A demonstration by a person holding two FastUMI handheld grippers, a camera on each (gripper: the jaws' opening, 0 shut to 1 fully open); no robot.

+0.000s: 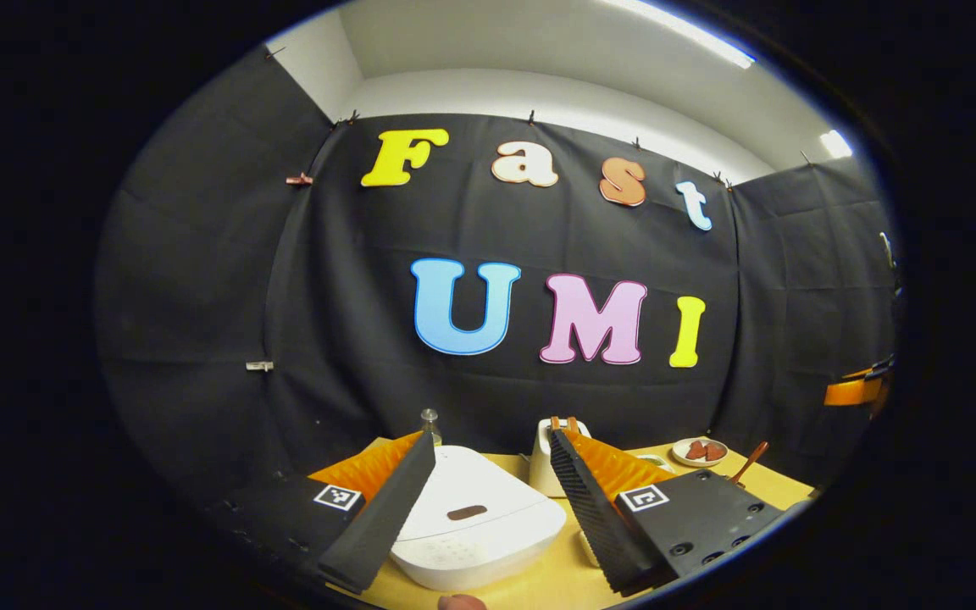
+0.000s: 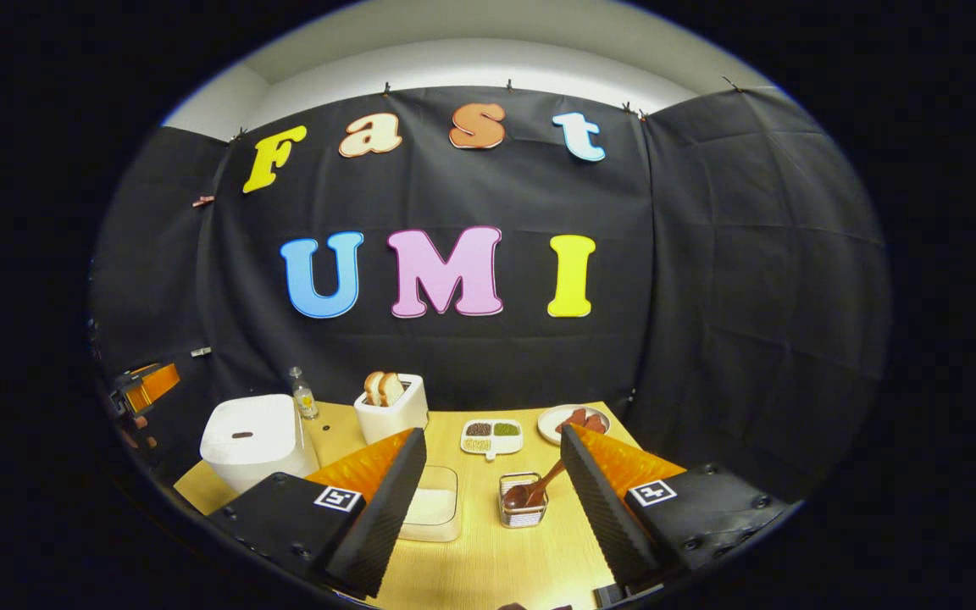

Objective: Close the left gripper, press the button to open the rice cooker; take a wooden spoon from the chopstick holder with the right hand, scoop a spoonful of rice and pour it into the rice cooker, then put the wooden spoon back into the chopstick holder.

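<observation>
1. The rice cooker is the landmark: it sits shut on the wooden table, its lid button facing up, framed between the left gripper's fingers in the left gripper view
2. The toaster stands behind and to the right of the cooker, a small bottle just behind the cooker
3. The clear box of rice lies to the cooker's right and nearer the front edge; right of that stands the chopstick holder with the wooden spoon leaning out of it
4. Risk, as I judge it: the left gripper is spread wide above the cooker, touching nothing; if pressed down like this, the fingers would straddle the button and miss it, so it needs closing first
5. The right gripper is also wide apart and empty, aimed between rice box and holder; a hasty grab could tip the light holder or pinch the spoon crookedly
</observation>
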